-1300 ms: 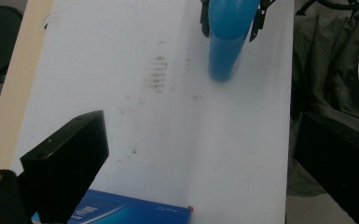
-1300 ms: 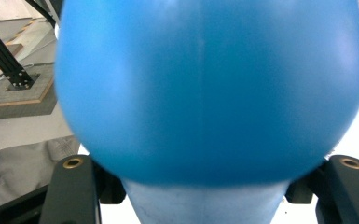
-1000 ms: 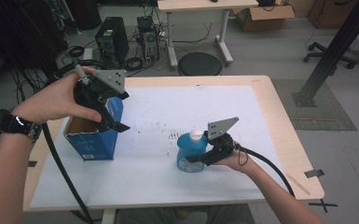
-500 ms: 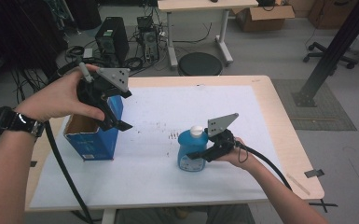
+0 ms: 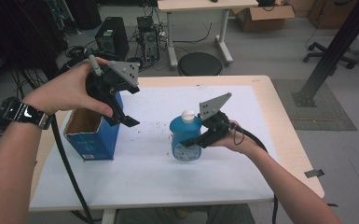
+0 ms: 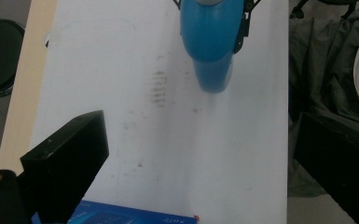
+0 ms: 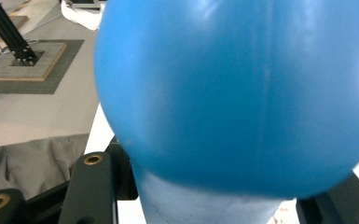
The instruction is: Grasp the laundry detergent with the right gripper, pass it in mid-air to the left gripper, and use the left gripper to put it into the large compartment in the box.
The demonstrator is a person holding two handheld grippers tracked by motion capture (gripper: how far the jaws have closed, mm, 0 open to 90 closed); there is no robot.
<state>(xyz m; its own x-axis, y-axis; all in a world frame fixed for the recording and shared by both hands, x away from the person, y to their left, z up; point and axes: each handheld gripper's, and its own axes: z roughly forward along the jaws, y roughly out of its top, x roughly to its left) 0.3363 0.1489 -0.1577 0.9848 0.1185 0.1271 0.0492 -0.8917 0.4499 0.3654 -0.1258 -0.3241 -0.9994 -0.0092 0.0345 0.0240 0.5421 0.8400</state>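
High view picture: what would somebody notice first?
Probably the bright blue bottle with a white cap, standing mid-table and clamped in the right tongs. Next, the open blue box at the table's left, with the left tongs held open in the air just above it.

Grey floor point(image 5: 270, 51) surrounded the table. At twelve o'clock stood a second table point(image 5: 200, 4) with a round black stool point(image 5: 199, 64); computer towers point(image 5: 114, 39) at eleven; black post point(image 5: 338, 46) at two.

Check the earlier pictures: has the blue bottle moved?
Yes. The blue bottle, gripped by the right tool, has risen slightly and shifted toward the table's far edge, away from the person.
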